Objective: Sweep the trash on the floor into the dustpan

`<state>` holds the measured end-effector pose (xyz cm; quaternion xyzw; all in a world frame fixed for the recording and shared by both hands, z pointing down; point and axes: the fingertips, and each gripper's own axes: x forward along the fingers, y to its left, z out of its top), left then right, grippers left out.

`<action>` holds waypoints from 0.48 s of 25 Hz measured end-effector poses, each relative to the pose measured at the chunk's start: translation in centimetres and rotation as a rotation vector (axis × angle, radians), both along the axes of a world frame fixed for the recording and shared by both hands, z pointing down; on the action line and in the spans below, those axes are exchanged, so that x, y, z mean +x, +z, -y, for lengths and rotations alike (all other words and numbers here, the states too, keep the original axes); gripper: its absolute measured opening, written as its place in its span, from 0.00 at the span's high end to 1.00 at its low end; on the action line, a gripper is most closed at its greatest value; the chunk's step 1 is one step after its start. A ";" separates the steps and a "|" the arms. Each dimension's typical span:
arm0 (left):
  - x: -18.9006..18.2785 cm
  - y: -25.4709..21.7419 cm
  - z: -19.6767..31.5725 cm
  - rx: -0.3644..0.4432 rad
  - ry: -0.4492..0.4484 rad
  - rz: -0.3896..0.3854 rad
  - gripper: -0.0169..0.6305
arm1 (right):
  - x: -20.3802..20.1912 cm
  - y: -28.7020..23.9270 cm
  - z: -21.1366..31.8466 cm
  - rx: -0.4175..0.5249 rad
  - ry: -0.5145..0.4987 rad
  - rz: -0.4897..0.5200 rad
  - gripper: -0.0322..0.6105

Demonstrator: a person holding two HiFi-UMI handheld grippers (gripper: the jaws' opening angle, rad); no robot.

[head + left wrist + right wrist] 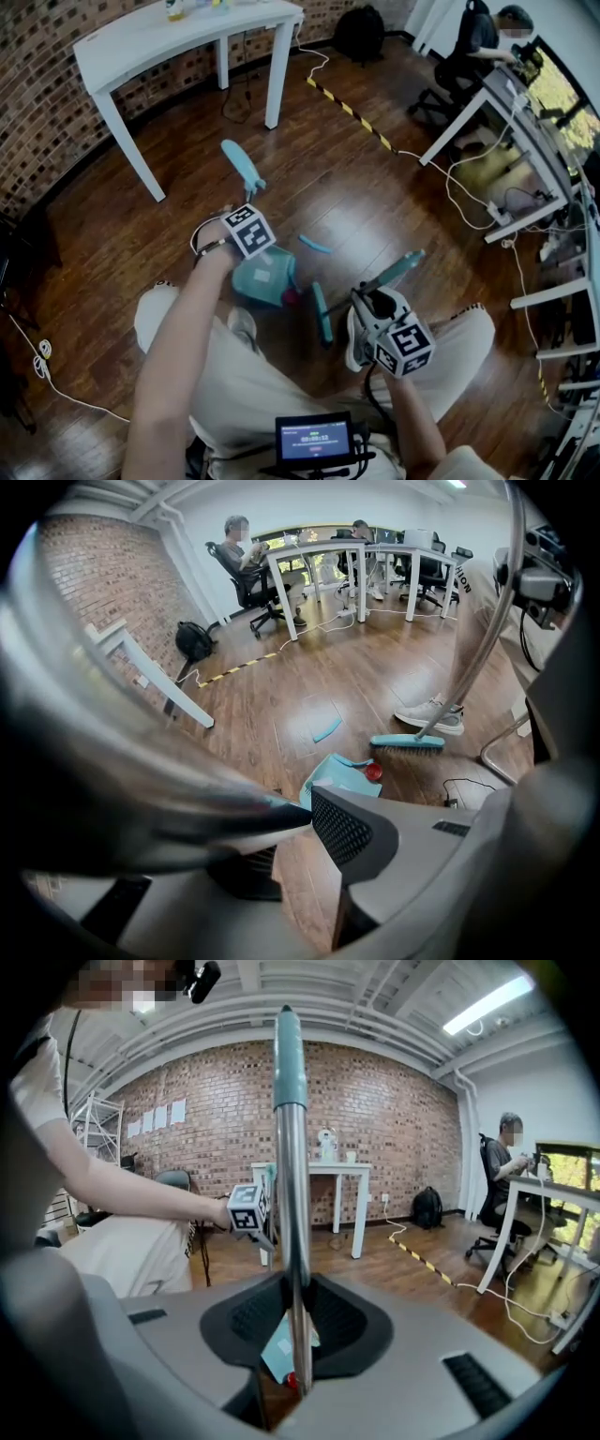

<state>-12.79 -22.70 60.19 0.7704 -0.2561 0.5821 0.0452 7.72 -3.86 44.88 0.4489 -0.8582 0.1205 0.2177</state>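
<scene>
While the left gripper [310, 814] is clamped on the dustpan handle [242, 167], teal dustpan [262, 279] resting on the floor [187, 216], the right gripper [292, 1335] is closed on the broom handle [290, 1176], broom head [322, 314] just beside the dustpan. Trash: one red piece [291, 298] at the dustpan's edge; one teal strip [314, 245] on the floor, apart, beyond the dustpan. Likely faults: a hard stroke knocks the red piece past the dustpan or shoves the dustpan aside; the teal strip, lying away from the broom head, goes unswept.
</scene>
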 end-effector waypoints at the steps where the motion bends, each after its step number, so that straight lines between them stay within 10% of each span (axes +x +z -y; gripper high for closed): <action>1: -0.1 0.0 -0.1 -0.001 -0.001 -0.001 0.82 | -0.8 0.9 0.0 -0.010 -0.013 0.008 0.80; 12: -0.2 0.3 -0.2 -0.015 -0.010 -0.002 0.82 | -4.4 -4.5 1.3 0.063 -0.064 0.193 0.80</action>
